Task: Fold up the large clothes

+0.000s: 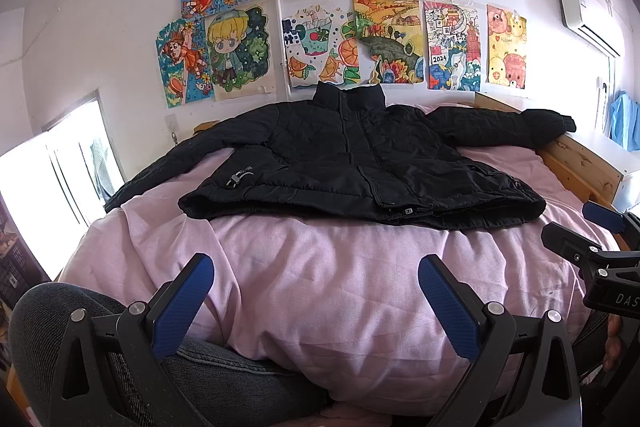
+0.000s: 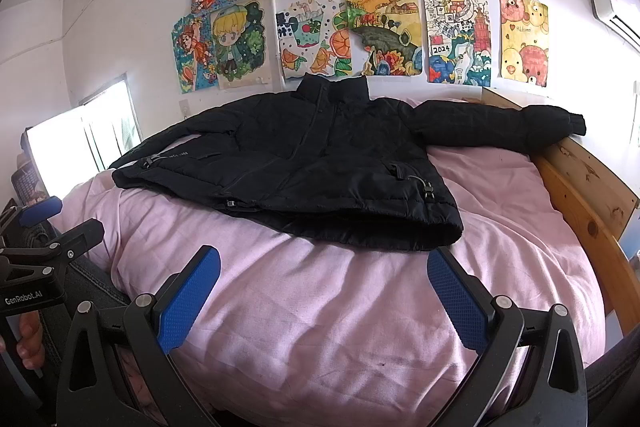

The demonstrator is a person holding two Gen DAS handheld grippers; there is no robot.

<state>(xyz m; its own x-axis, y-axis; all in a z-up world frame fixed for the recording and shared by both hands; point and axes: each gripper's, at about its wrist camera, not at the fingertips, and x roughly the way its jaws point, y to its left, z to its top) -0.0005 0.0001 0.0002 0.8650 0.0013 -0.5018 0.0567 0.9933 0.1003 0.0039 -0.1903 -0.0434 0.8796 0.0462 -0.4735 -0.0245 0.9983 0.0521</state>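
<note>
Nothing is folded yet: the black puffer jacket (image 1: 352,167) lies front-up and zipped on the pink bedspread (image 1: 320,287), collar toward the wall of drawings (image 1: 320,7), both sleeves spread out to the sides, the right one reaching the wooden bed frame (image 2: 592,195). I hold my left gripper (image 1: 316,307) and right gripper (image 2: 324,297) wide open and empty, short of the hem, so every fold is left to do, by my reckoning the sleeves first.
</note>
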